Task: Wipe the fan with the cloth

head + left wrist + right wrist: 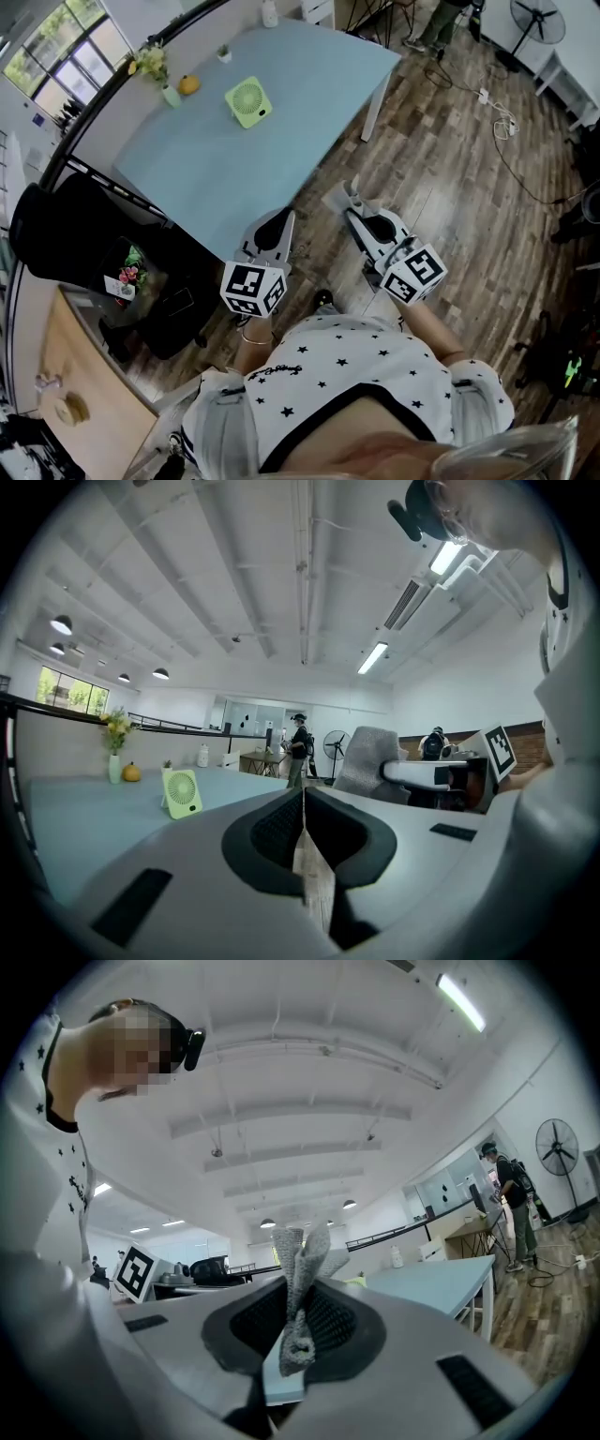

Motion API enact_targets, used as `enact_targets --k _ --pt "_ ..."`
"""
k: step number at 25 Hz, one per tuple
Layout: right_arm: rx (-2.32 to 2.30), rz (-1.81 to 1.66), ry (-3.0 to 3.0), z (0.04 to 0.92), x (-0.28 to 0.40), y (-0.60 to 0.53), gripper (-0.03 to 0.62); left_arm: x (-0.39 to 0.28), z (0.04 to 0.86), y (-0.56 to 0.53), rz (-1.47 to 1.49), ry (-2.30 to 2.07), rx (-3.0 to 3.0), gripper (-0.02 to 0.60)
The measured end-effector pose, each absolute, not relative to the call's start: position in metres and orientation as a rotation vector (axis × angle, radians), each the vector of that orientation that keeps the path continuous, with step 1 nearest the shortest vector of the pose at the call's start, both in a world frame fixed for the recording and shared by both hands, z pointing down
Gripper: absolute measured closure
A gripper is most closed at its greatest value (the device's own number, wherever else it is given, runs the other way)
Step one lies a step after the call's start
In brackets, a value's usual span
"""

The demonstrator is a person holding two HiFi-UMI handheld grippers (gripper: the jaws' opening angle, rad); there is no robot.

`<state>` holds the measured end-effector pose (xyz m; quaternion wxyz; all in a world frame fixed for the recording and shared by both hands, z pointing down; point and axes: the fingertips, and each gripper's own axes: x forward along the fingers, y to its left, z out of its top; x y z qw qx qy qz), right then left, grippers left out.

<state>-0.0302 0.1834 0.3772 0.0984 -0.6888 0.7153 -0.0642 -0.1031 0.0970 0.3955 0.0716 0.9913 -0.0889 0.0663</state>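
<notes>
Jaws of right gripper (296, 1290) pinching cloth (302, 1258), left gripper (304, 797) jaws pressed together, both near table (309, 112) edge, fan (248, 101) well apart.

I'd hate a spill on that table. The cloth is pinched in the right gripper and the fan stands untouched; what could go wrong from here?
The small fan stands free and upright on the table; a wiping push could tip or slide it, with the left gripper shut, empty and far away. The cloth is a narrow bunch in the right gripper, so bare jaw may scrape the fan. The flower vase stands close by.
</notes>
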Motion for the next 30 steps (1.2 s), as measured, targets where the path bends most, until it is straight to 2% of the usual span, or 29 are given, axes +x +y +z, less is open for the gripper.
enact_targets --k 16,30 --pt "-1.794 -0.246 2.321 0.386 -0.02 0.084 0.553 -0.117 0.41 0.025 0.226 -0.585 2.897 0.551" --pt "-1.497 -0.337 2.569 0.396 0.048 -0.023 0.551 -0.055 0.413 -0.056 0.215 -0.904 2.8 0.551"
